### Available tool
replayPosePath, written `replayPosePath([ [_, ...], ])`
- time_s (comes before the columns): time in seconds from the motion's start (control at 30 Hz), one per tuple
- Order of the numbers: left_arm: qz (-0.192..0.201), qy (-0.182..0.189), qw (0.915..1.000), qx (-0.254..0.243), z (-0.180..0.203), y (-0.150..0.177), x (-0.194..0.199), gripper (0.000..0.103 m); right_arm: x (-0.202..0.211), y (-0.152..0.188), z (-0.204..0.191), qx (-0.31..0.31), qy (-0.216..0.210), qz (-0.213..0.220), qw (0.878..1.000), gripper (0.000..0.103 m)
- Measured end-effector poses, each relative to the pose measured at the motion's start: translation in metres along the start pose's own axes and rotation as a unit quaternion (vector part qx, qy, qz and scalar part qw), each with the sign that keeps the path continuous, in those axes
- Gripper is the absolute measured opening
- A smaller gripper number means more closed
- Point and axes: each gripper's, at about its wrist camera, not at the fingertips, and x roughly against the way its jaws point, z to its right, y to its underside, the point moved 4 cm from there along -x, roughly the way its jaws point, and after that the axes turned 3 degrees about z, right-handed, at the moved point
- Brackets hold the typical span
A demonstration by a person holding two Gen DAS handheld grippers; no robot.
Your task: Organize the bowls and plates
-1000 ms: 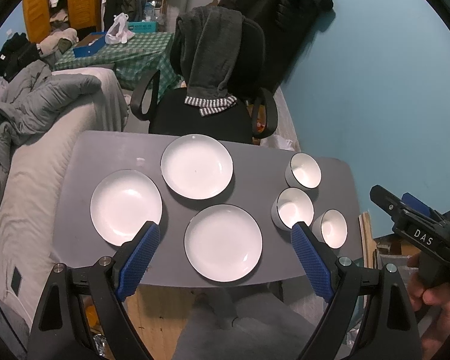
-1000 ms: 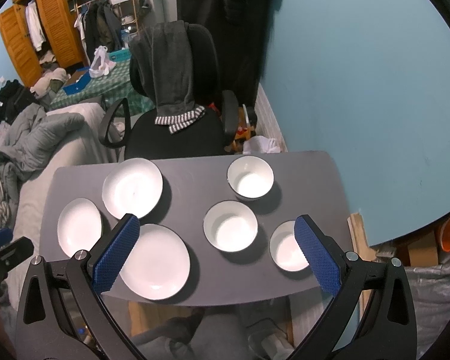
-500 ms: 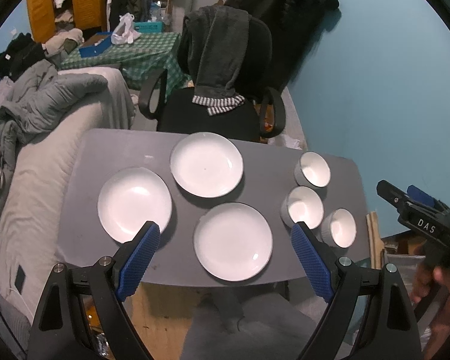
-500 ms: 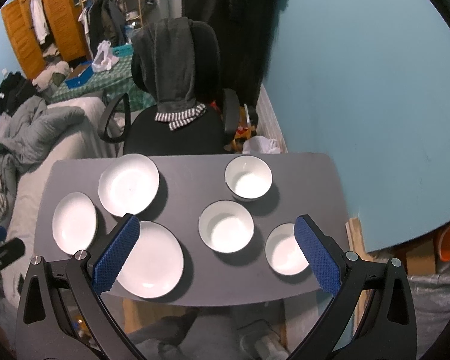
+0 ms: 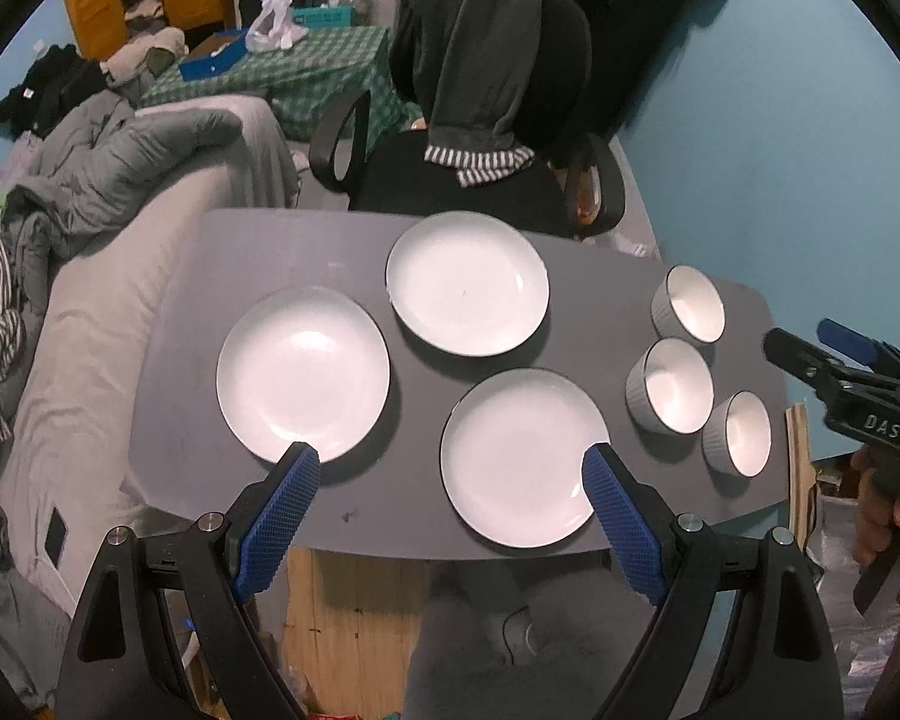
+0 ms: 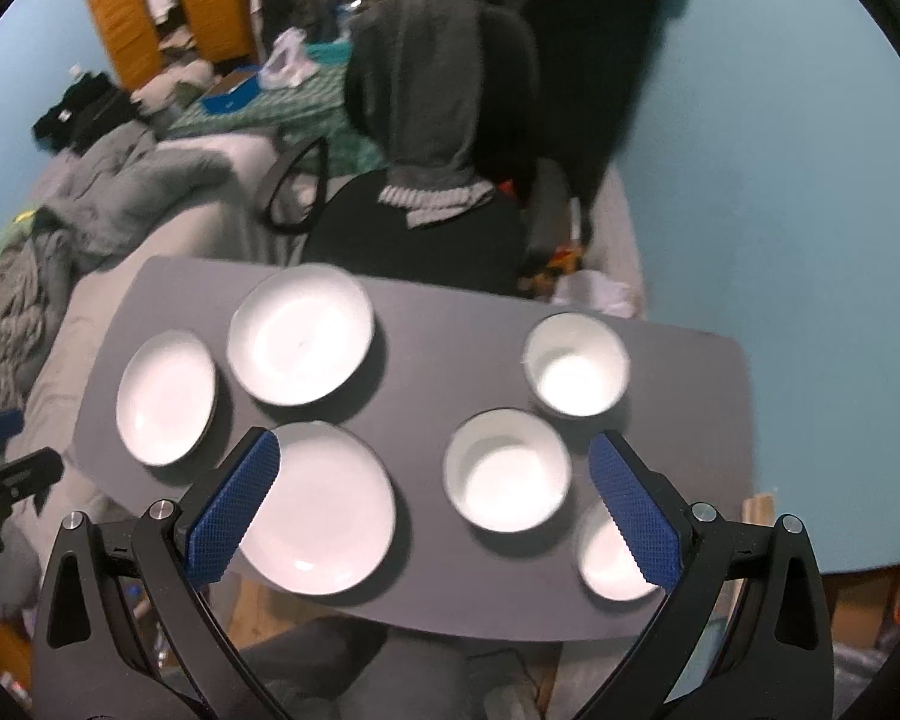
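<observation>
Left wrist view is showing the left gripper (image 5: 444, 462) hanging low in the frame with its blue-padded jaws spread wide and gripping nothing. Above it, a grey table (image 5: 192, 324) is filling the middle of the frame. Going left to right, the left plate (image 5: 303, 372) is lying at centre left, the far plate (image 5: 467, 282) is sitting above centre, and the near plate (image 5: 522, 456) is lying just below centre, between the pads. Three white bowls are lining up at the right: the far bowl (image 5: 690, 303), the middle bowl (image 5: 672, 385) and the near bowl (image 5: 741, 441). A hand (image 5: 882, 510) at the right edge is gripping the other tool. An office chair (image 5: 486, 90) draped with clothing is standing at the top centre.

Right wrist view, somewhat blurred, is showing the right gripper (image 6: 432, 468) also wide open and empty, its pads framing the near plate (image 6: 324, 510) and the middle bowl (image 6: 507, 471).
</observation>
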Motion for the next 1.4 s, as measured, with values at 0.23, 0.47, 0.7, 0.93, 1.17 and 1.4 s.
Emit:
replayPosePath([
  [0.23, -0.024, -0.01, 0.9997, 0.003, 0.0, 0.013, -0.026, 0.091, -0.041, 0.008, -0.022, 0.036, -0.039, -0.03, 0.998, 0.101],
  [0.47, -0.057, -0.006, 0.9982, 0.017, -0.001, 0.028, -0.061, 0.091, -0.089, 0.023, -0.033, 0.061, -0.065, -0.071, 0.993, 0.101],
  [0.7, -0.078, -0.011, 0.9963, 0.033, -0.011, 0.04, -0.089, 0.091, -0.127, 0.035, -0.042, 0.102, -0.067, -0.096, 0.988, 0.098],
  [0.93, -0.077, -0.02, 0.9963, 0.032, -0.014, 0.041, -0.106, 0.091, -0.147, 0.04, -0.051, 0.117, -0.087, -0.111, 0.983, 0.098],
  [1.17, -0.086, -0.029, 0.9952, 0.037, -0.014, 0.047, -0.13, 0.091, -0.174, 0.047, -0.053, 0.124, -0.094, -0.133, 0.979, 0.096],
  [1.4, -0.107, -0.035, 0.9926, 0.044, -0.013, 0.066, -0.157, 0.091, -0.193, 0.058, -0.055, 0.126, -0.112, -0.156, 0.973, 0.087],
])
